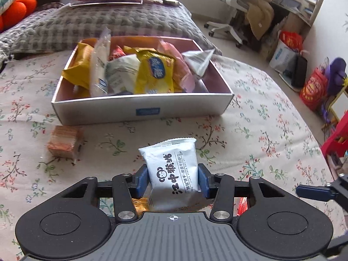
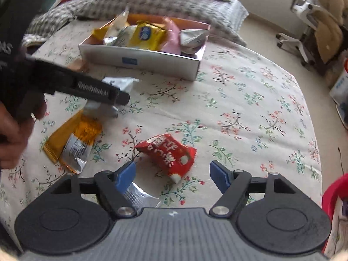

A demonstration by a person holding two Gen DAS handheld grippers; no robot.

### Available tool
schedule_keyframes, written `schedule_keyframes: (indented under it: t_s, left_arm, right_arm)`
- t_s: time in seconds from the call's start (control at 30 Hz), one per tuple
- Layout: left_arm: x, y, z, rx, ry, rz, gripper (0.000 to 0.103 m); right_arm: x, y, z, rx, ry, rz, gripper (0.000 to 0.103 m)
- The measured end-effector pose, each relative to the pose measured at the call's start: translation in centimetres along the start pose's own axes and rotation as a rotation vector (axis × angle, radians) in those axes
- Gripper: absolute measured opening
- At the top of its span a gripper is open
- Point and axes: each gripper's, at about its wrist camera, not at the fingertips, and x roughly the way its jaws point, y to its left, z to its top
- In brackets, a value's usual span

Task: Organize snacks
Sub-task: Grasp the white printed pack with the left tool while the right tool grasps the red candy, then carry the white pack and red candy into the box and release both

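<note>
Your left gripper [image 1: 173, 181] clamps the white packet [image 1: 171, 169], short of the box [image 1: 141, 106], which already holds several snacks. Your right gripper [image 2: 173, 177] stands open before the red packet [image 2: 168, 155]; the gold packet [image 2: 72, 141] also remains out.

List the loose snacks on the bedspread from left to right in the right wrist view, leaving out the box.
Gold packet → white packet, partly hidden behind the left hand-held gripper → red packet, lying in front of the open right hand-held gripper.
</note>
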Motion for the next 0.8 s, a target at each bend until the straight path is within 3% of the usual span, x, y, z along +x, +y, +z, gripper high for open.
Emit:
schedule_keyframes:
  t_s: [0.2, 0.37, 0.53, 0.8]
  left_arm:
    - [-0.4, 0.1, 0.1, 0.009, -0.023, 0.034, 0.044]
    - [-0.7, 0.6, 0.2, -0.011, -0.029, 0.030, 0.044]
    - [-1.0, 0.7, 0.3, -0.017, -0.031, 0.027, 0.044]
    - [-1.2, 0.5, 0.3, -0.009, -0.031, 0.028, 0.044]
  right_arm:
    - [1.7, -0.2, 1.3, -0.017, -0.002, -0.011, 0.066]
    - [3.6, -0.3, 2.1, -0.010, 0.050, 0.000, 0.035]
    - [2.8, -0.7, 2.1, 0.045, 0.024, 0.036, 0.024]
    - [2.5, -1.7, 2.2, 0.121, 0.009, 0.016, 0.023]
